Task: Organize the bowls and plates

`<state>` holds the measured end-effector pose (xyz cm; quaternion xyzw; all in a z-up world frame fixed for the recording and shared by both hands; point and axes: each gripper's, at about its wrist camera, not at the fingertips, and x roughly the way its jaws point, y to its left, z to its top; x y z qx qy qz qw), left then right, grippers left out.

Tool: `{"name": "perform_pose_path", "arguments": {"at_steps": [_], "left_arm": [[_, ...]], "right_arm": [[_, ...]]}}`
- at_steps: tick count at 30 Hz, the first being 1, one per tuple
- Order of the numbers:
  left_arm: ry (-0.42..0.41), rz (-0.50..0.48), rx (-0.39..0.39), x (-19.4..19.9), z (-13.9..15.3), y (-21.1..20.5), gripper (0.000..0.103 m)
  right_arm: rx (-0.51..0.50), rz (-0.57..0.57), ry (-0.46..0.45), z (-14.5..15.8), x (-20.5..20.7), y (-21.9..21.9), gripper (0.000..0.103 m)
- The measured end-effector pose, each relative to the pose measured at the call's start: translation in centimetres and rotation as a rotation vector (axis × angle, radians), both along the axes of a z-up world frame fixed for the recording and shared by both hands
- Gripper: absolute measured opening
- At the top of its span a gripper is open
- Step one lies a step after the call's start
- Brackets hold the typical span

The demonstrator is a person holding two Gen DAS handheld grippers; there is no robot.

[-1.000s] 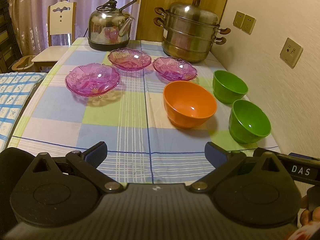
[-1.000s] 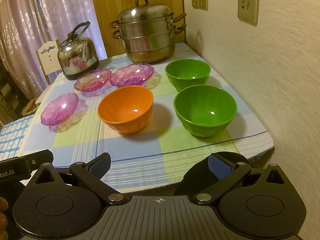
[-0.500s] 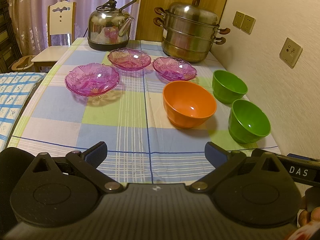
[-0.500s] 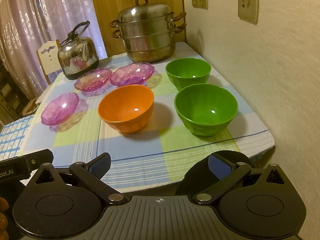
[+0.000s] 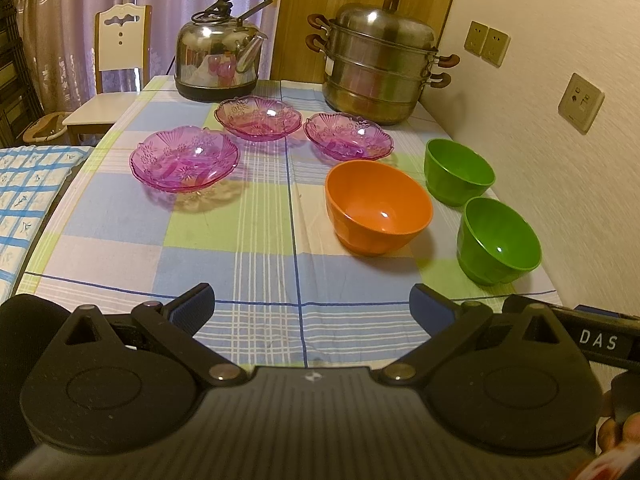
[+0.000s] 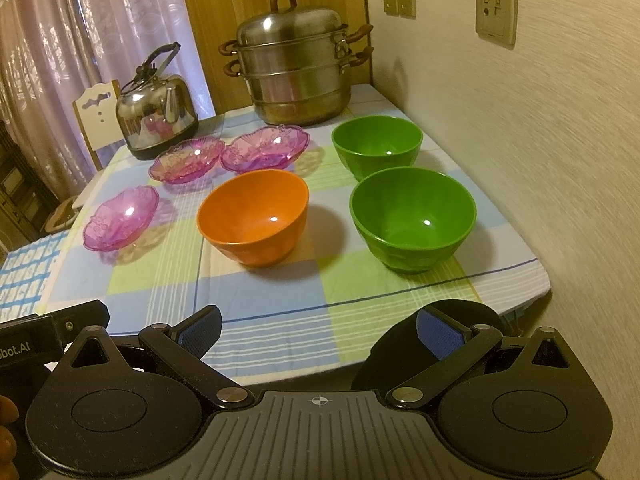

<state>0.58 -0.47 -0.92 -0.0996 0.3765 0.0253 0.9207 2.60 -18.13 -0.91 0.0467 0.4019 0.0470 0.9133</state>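
Bowls and plates spread over checked worktop, both tongs open and empty

Worktop [image 5: 240, 248] under a blue, green and white checked cloth fills the middle of both views, its right edge against the wall. At its far end stand a tiered steel steamer pot [image 5: 380, 68], upper centre-right of the left wrist view, and a steel kettle [image 5: 220, 64] to the left of it. A white chair [image 5: 116, 64] stands in the upper left, beyond the worktop's left edge.

Left tongs [image 5: 312, 310] fill the bottom of the left wrist view, their blue-padded fingers [image 5: 192, 306] spread wide with nothing between them, above the near edge of the cloth. Right tongs [image 6: 318, 330] sit likewise at the bottom of the right wrist view, spread apart and empty.

An orange bowl [image 6: 254, 216] stands upright at the centre of the right wrist view. Right of it, a near green bowl [image 6: 412, 218] sits apart from it, and a far green bowl [image 6: 378, 146] stands behind that one, close to the wall. Three pink glass plates lie separately, none stacked: a left plate [image 5: 184, 160] at centre-left of the left wrist view, a middle plate [image 5: 258, 118] in front of the kettle, and a right plate [image 5: 348, 136] in front of the steamer pot, just behind the orange bowl.
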Motion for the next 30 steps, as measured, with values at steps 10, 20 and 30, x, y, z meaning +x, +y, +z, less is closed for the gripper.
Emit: {"name": "perform_pose_path", "arguments": {"at_steps": [10,20,30], "left_arm": [[-0.001,-0.002,0.002,-0.07,-0.02,-0.06,0.103],[-0.001,0.0,0.003,-0.04,-0.02,-0.12,0.103],[-0.004,0.002,0.006,-0.16,-0.24,-0.09,0.103]], "right_arm": [[0.001,0.001,0.001,-0.03,-0.05,0.1,0.103],[0.0,0.001,0.001,-0.04,-0.08,0.16,0.103],[0.001,0.001,0.001,-0.09,-0.17,0.28,0.103]]}}
